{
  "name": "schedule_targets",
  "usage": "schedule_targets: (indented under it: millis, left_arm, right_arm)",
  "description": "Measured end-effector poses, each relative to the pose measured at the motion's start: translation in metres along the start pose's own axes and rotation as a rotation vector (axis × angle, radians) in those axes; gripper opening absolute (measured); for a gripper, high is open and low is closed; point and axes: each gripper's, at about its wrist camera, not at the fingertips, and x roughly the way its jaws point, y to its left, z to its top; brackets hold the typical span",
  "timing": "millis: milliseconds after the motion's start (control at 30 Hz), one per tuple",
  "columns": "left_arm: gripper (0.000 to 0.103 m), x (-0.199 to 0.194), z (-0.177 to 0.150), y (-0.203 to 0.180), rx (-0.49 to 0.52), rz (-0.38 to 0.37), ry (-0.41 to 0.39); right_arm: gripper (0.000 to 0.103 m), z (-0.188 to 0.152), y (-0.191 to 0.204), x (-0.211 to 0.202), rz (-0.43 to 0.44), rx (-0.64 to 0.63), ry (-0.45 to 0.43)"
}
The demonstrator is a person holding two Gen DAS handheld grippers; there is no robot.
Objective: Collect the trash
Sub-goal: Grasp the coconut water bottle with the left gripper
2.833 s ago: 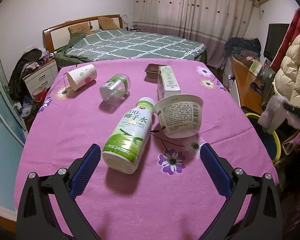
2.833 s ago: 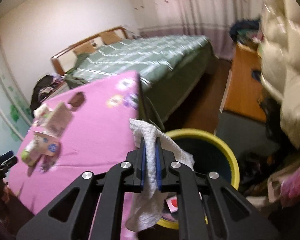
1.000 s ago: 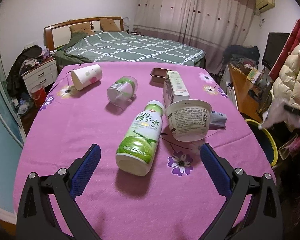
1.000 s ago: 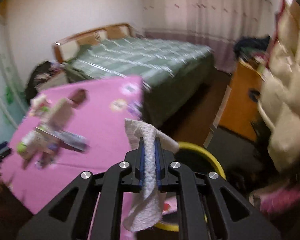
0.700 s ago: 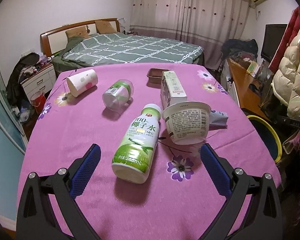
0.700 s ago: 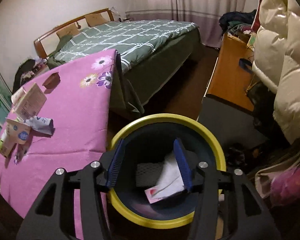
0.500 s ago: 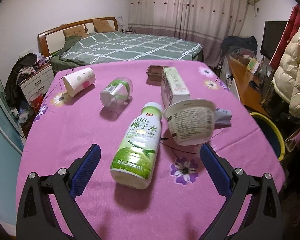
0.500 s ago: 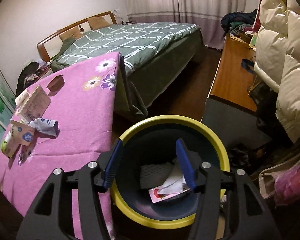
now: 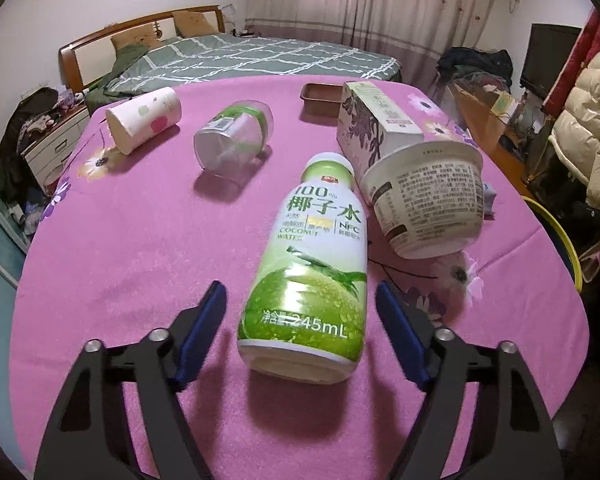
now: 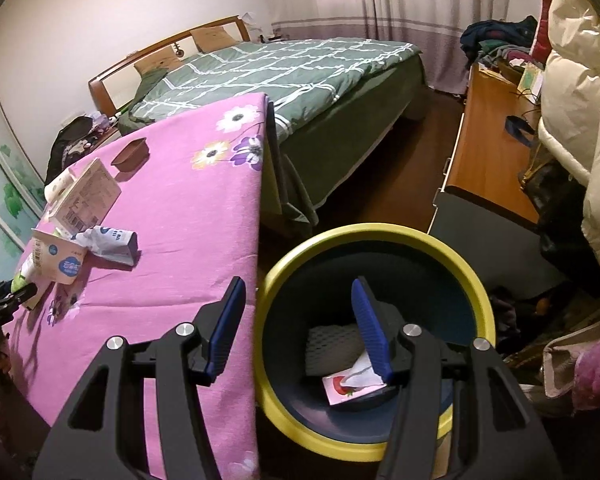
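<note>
The left hand-held gripper (image 9: 300, 320) is spread wide, released, around a bottle (image 9: 312, 268) lying on the pink worktop (image 9: 140, 240) (label: "100% COCONUT WATER, 245mL"). The right hand-held gripper (image 10: 298, 320), also released, hangs over the bin (image 10: 380, 236).

On the table (image 9: 140, 240): 1 bottle (image 9: 308, 268), 1 jar (image 9: 232, 140), 1 paper cup (image 9: 144, 118), 1 tub (image 9: 428, 200), 1 carton (image 9: 372, 120), 1 small tray (image 9: 320, 98) at 12 o'clock, 1 wrapper (image 10: 108, 242). Bins: 1 (image 10: 476, 296). Grippers: 2 (image 9: 300, 308) (image 10: 298, 320).

Green checked bed (image 10: 284, 68), wooden desk (image 10: 488, 148), puffy cream coat (image 10: 580, 80).
</note>
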Motion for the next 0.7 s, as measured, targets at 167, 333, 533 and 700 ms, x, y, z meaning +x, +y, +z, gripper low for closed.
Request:
schedule_targets:
  millis: [167,333,533,700]
  left_arm:
    - [0.055,0.001,-0.004,-0.003,0.028,0.005,0.011]
    - [0.054,-0.029,0.002,-0.014,0.1,0.049,-0.063]
    - [0.051,-0.071,0.022,-0.023,0.142,0.077,-0.141]
    - [0.051,-0.086,0.03,-0.031,0.153,0.102,-0.158]
  right_arm:
    - [0.053,-0.001,0.004,-0.001,0.012,-0.006,0.001]
    - [0.053,-0.001,0.004,-0.005,0.022,-0.004,-0.008]
    - [0.053,-0.004,0.002,-0.011,0.035,0.003,-0.022]
    - [0.053,-0.009,-0.002,-0.018,0.041,0.013,-0.03]
